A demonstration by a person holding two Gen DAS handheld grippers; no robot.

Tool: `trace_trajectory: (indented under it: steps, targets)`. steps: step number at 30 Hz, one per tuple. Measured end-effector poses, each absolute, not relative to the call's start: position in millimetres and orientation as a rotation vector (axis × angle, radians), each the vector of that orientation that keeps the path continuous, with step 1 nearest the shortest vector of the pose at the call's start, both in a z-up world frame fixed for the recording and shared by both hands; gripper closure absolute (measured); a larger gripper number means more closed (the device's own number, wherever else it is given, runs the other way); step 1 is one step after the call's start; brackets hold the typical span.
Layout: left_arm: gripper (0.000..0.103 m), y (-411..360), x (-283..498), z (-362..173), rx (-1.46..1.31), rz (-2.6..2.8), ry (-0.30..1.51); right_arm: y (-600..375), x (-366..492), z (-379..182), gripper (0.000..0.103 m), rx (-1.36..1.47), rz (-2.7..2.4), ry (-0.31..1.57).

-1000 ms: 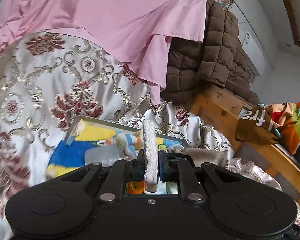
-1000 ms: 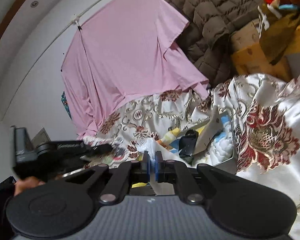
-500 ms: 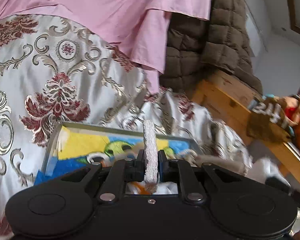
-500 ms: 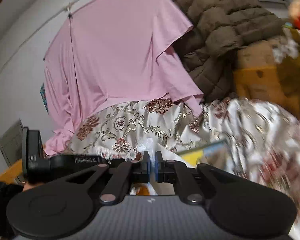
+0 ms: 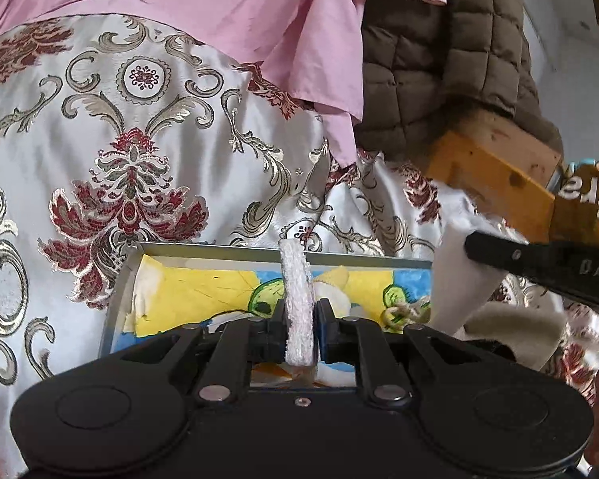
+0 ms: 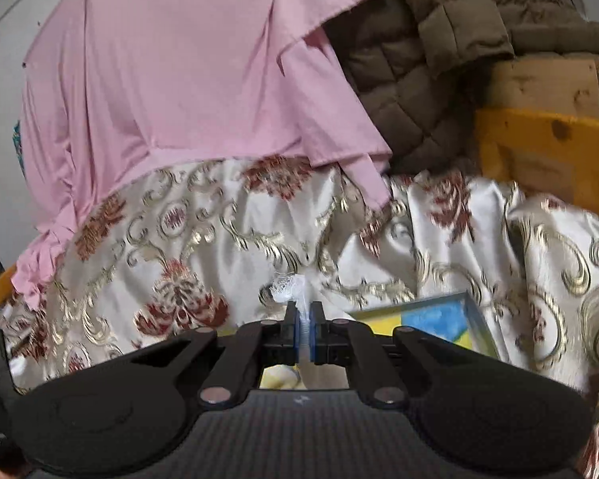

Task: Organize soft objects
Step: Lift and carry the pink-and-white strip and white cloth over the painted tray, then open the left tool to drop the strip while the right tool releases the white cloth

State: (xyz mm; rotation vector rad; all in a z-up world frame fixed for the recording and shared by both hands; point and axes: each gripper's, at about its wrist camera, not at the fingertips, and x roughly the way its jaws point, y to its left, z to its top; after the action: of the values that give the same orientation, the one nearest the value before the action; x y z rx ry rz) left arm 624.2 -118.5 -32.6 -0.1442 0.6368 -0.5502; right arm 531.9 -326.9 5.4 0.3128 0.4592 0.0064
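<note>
A fluffy white strip of cloth [image 5: 297,299] stands upright, pinched at its lower end. A thin, lacy white scrap [image 6: 289,287] pokes up crumpled. A cream plush piece [image 5: 511,327] lies beside the open box [image 5: 259,249].

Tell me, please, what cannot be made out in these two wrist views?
- Left wrist: the box front and floor are hidden by the left gripper, shut on a fluffy white strip.
- Left wrist: the printed cloth is cut off by the edge.
- Right wrist: the lacy white piece in the right gripper is hidden below the pads.
</note>
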Motion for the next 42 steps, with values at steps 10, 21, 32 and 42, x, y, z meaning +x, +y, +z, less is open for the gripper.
trace_trajectory:
  steps: [10, 21, 32, 42]
  targets:
    - [0.084, -119, 615, -31, -0.085, -0.557, 0.651, -323, 533, -8, 0.097, 0.331, 0.015, 0.536]
    - [0.079, -115, 599, -37, -0.079, -0.521, 0.658, -320, 522, -12, 0.087, 0.337, 0.039, 0.534]
    - [0.049, -100, 572, -40, -0.08, -0.469, 0.642, -321, 504, -20, 0.065, 0.335, 0.054, 0.527]
    - [0.038, -76, 530, -48, -0.162, -0.399, 0.583, -319, 474, -21, 0.048, 0.313, 0.086, 0.492]
